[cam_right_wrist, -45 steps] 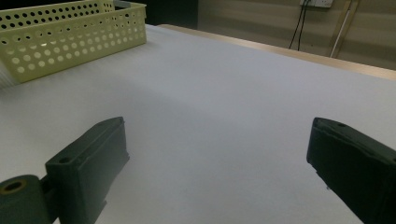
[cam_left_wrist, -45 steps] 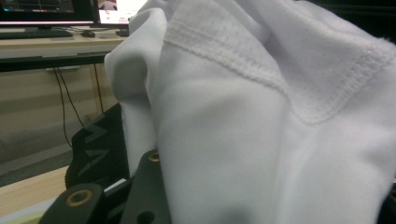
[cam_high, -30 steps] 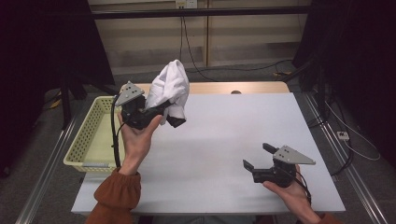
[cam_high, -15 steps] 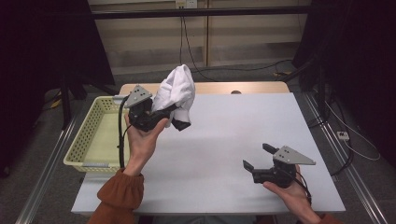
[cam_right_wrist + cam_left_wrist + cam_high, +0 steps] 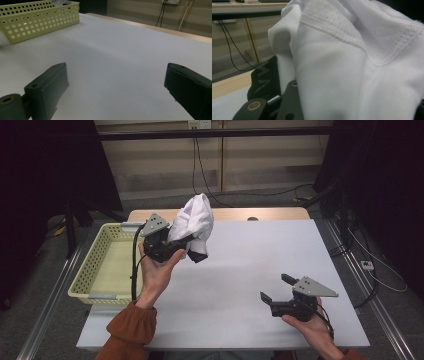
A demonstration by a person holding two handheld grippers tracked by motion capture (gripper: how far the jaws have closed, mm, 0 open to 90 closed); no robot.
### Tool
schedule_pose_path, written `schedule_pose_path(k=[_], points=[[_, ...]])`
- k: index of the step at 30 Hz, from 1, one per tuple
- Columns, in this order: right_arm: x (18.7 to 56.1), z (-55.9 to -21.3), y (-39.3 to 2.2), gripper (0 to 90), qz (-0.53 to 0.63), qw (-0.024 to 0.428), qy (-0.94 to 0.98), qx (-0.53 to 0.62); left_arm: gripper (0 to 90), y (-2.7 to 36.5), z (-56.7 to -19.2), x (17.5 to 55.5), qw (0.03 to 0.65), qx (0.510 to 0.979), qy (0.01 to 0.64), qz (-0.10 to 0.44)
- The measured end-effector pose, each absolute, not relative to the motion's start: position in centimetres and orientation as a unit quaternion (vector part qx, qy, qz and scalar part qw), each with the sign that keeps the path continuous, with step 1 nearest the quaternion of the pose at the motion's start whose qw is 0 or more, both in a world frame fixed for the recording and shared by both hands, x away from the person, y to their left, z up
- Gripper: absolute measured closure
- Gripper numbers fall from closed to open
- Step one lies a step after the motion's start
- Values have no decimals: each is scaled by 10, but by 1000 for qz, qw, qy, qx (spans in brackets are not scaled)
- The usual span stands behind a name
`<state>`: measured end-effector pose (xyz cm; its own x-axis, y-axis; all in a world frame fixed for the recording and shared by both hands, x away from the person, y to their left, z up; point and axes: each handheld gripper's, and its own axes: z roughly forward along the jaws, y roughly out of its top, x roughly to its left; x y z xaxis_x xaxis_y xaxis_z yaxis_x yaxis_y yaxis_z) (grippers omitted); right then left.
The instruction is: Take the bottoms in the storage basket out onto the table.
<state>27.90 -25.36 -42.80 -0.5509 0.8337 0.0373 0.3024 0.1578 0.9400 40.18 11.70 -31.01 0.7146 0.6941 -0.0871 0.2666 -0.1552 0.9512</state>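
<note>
High view: the left gripper is raised above the table's left part, near the pale yellow perforated basket that sits at the table's left edge. Its jaws are clamped on a bunched white garment, which stands up above the gripper in a crumpled heap, with a dark piece hanging just below the white fabric. The white table lies beneath, and the garment is clear of its surface. An orange-brown sleeve covers the left forearm. The right gripper rests low at the table's near right part, well apart from the garment, its jaws spread wide with nothing between them.

Left gripper view: white fabric with a stitched, dotted hem crowds close over the jaws. A black band with a pale zigzag mark shows at the lower left, beside the fabric. The jaws are pressed shut on the cloth.

Right gripper view: the two black jaws stand far apart, bare white tabletop between them. The yellow basket sits at the far upper left, and nothing is gripped.
</note>
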Motion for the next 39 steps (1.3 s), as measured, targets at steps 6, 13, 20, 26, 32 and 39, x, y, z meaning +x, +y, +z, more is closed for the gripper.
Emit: schedule_pose_path(k=[6,13,20,26,32,39], points=[[279,-428,-254,48,513,259,716,396,676,110,-316,403,554,743,326,186],[279,-428,-254,49,514,257,716,396,676,100,-321,402,544,755,316,185],[279,-428,-254,49,513,256,716,398,676,92,-327,402,535,764,311,181],[279,-428,-253,48,513,256,717,397,676,87,-333,403,524,775,303,183],[279,-428,-253,48,514,256,717,396,676,85,-337,405,518,778,304,183],[279,-428,-253,48,513,255,717,397,676,84,-344,409,513,780,312,177]])
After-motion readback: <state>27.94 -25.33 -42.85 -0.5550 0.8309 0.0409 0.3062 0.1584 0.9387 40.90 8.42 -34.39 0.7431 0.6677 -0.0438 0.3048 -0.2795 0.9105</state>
